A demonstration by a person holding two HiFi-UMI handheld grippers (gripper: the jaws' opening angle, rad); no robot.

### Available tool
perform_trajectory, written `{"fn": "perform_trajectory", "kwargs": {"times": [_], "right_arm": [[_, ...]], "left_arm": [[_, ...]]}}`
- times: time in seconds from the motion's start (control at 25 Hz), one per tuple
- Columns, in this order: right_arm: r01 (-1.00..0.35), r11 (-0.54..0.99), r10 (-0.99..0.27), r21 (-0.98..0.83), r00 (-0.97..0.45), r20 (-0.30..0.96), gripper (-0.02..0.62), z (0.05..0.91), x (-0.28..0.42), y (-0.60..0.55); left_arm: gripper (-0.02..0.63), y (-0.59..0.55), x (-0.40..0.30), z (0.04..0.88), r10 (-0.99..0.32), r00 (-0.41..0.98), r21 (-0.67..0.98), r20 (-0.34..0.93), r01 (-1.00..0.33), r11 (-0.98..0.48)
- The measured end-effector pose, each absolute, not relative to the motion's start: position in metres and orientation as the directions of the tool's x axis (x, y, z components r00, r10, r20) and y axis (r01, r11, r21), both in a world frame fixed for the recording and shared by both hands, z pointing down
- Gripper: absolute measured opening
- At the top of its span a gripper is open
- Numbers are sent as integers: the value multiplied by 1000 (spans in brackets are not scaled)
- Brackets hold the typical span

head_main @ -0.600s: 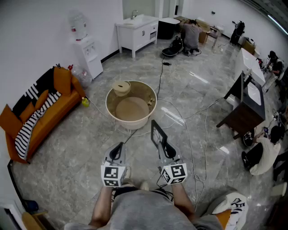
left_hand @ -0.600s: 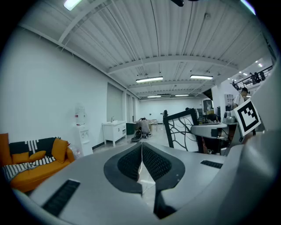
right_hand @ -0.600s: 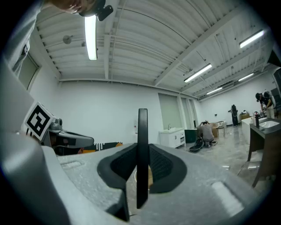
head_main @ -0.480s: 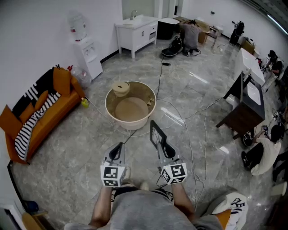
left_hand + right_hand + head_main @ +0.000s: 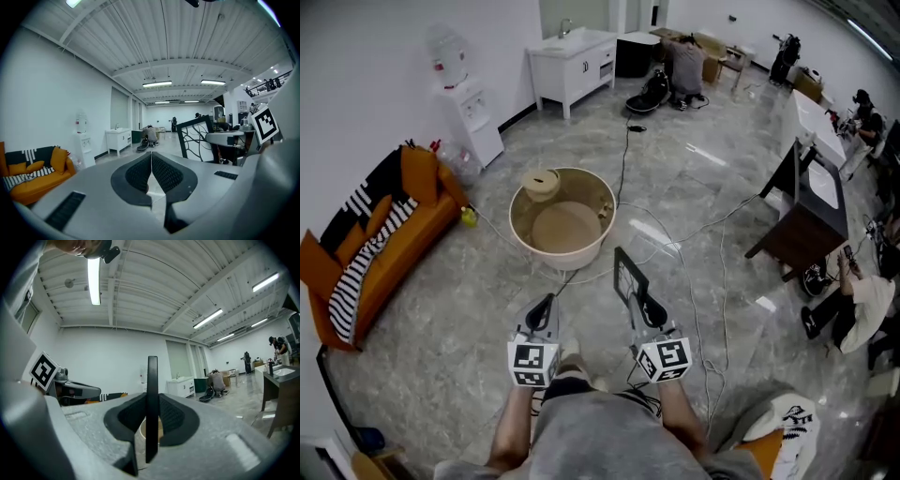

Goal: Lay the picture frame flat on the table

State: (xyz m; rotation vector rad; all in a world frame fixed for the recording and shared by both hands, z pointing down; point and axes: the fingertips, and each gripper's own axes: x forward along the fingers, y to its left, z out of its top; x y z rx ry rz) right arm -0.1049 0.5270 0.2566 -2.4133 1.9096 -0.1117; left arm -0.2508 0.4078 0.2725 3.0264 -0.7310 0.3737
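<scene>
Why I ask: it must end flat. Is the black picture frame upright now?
Upright: the black picture frame stands vertical, clamped in the right gripper's jaws.

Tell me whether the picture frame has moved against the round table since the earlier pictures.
Yes, slightly: the picture frame, clamped in the right gripper, now sits a little further right of the round table's rim.
</scene>
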Motion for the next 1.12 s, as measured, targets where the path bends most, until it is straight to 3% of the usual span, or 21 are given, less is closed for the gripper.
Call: {"fn": "perform_trajectory", "kwargs": {"times": [0.52, 1.12], "right_arm": [[-956, -272, -962, -108, 270, 34, 67, 270, -30, 472], [-952, -287, -957, -109, 280, 78, 67, 268, 101, 337]], "left_arm": [[21, 355, -160, 289, -376, 888, -51, 265, -377, -925], [21, 217, -22, 289, -345, 892, -6, 292, -359, -933]]}}
